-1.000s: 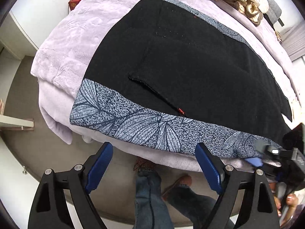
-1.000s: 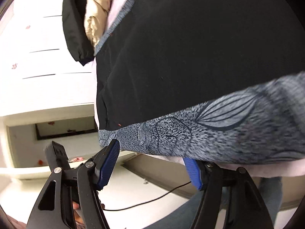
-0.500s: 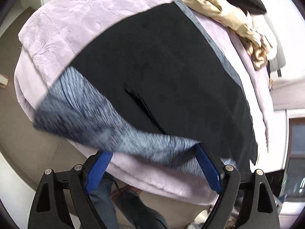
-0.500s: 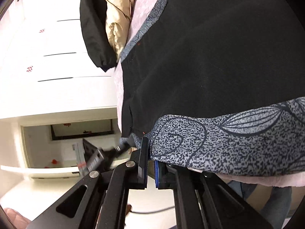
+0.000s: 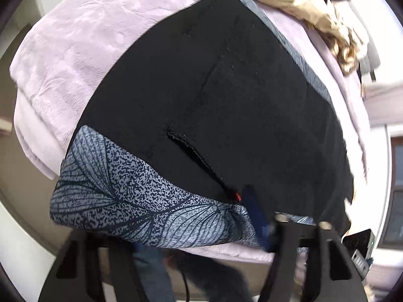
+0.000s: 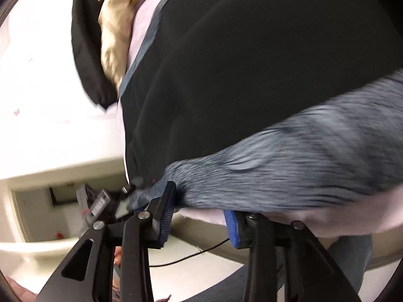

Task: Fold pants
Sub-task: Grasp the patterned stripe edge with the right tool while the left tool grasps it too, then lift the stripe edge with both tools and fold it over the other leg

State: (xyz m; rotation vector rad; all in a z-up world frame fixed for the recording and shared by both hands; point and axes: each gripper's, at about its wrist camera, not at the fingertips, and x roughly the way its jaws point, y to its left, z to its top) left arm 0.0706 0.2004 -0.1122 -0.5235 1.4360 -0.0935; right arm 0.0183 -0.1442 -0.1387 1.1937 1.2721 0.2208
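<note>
Black pants (image 5: 226, 95) with a grey leaf-patterned band (image 5: 121, 191) lie spread on a lavender bedspread (image 5: 70, 50). My left gripper (image 5: 186, 226) sits at the band's near edge. Its jaws are closing with the band between them: the right blue pad (image 5: 254, 206) lies on the cloth, and the left finger is hidden beneath the band. In the right wrist view the pants (image 6: 252, 75) fill the frame. My right gripper (image 6: 199, 219) is opening under the blurred band (image 6: 289, 166), whose corner rests on the left finger; nothing is pinched between its pads (image 6: 166, 216).
A beige garment (image 5: 314, 7) and a black jacket (image 6: 88, 50) are piled at the bed's far side. A person's jeans leg (image 5: 151, 271) stands by the bed edge. A thin cable (image 6: 191, 254) runs across the floor, and white cabinets (image 6: 37, 100) lie beyond.
The left gripper came in over the band's edge and its jaws narrowed around it. The right gripper shut on the band's corner, then opened again and shifted sideways.
</note>
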